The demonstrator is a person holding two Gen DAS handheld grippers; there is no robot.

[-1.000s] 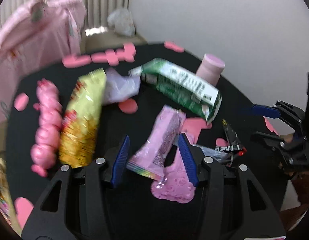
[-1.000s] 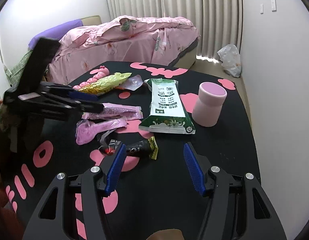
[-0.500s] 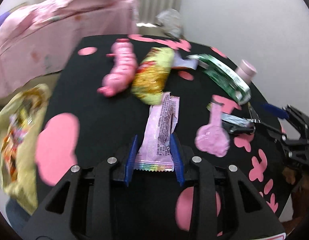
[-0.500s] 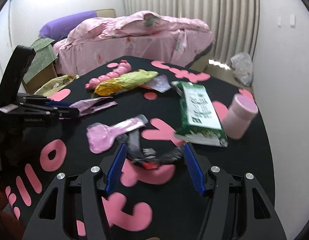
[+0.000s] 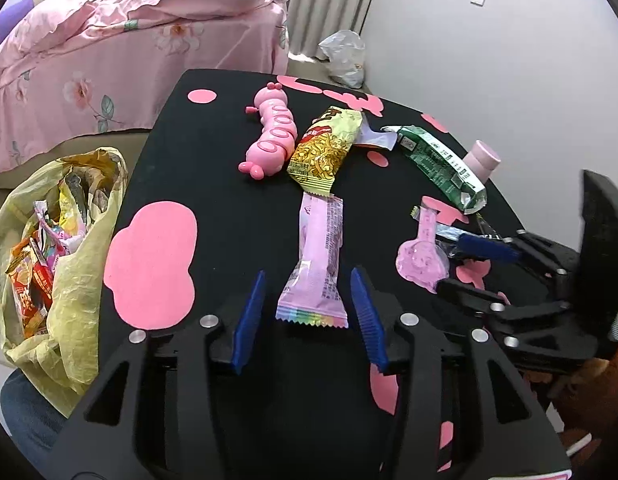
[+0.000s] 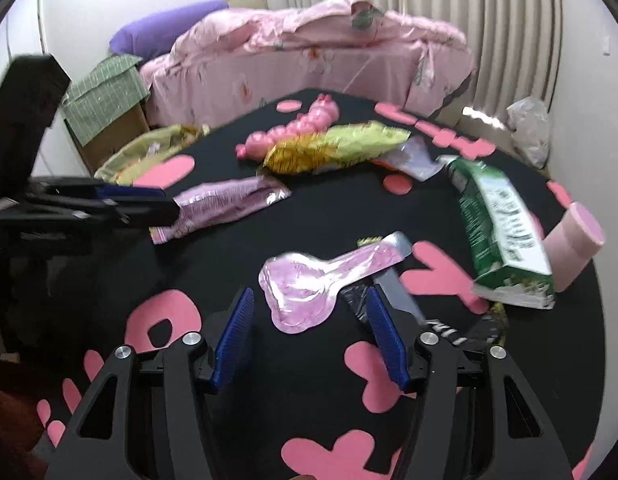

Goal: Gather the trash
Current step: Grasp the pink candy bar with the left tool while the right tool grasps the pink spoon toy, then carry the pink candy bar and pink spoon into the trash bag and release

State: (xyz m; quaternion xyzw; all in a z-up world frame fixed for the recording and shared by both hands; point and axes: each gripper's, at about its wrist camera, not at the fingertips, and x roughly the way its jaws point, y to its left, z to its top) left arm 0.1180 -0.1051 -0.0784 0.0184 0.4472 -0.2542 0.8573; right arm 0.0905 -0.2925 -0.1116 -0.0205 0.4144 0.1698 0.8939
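My left gripper (image 5: 309, 316) was opening around the near end of the pink wrapper (image 5: 318, 256) on the black table (image 5: 213, 152), not pinching it, my right gripper (image 6: 309, 340) stood open and empty, and the yellow trash bag (image 5: 69, 280) sat beside the table.

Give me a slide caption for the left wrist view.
Left gripper opening around a flat pink snack wrapper on the black table, yellow trash bag alongside.

Both handheld grippers, left gripper (image 5: 309, 312) and right gripper (image 6: 309, 336), are showing black frames, ribbed blue finger pads (image 5: 247, 320), and round silver screws (image 5: 209, 321) at the pivots.
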